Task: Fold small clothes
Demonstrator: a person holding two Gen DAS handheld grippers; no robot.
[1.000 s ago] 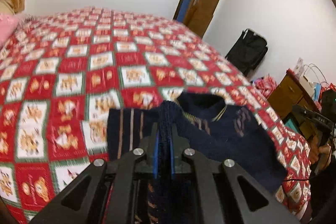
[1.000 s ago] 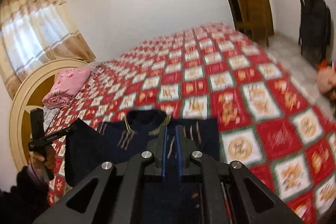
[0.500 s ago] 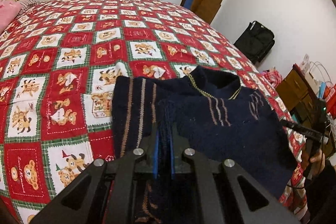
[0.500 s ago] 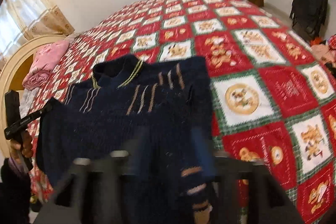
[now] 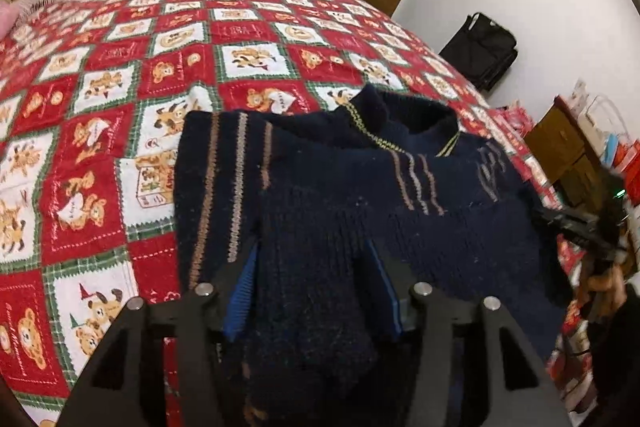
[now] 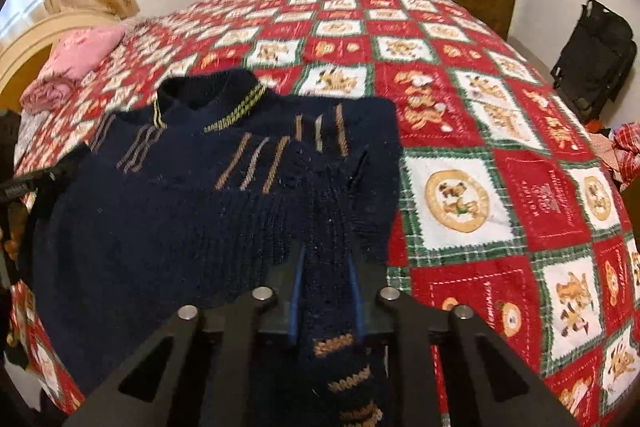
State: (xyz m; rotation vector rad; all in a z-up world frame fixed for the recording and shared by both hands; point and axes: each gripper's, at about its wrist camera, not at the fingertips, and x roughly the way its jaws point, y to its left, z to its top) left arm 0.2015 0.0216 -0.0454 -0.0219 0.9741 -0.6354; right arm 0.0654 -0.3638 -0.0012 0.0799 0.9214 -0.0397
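One navy sweater [image 5: 400, 195] lies between both grippers' parted jaws on one quilt [image 5: 120, 75].

Both wrist views low, close over the sweater [image 5: 360, 195], bedspread [image 6: 480, 75] beyond.

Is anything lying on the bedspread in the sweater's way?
Nothing visible does. The sweater already lies on the bedspread, knit between the fingers of both the left gripper and right gripper. The pink cloth lies apart by the headboard.
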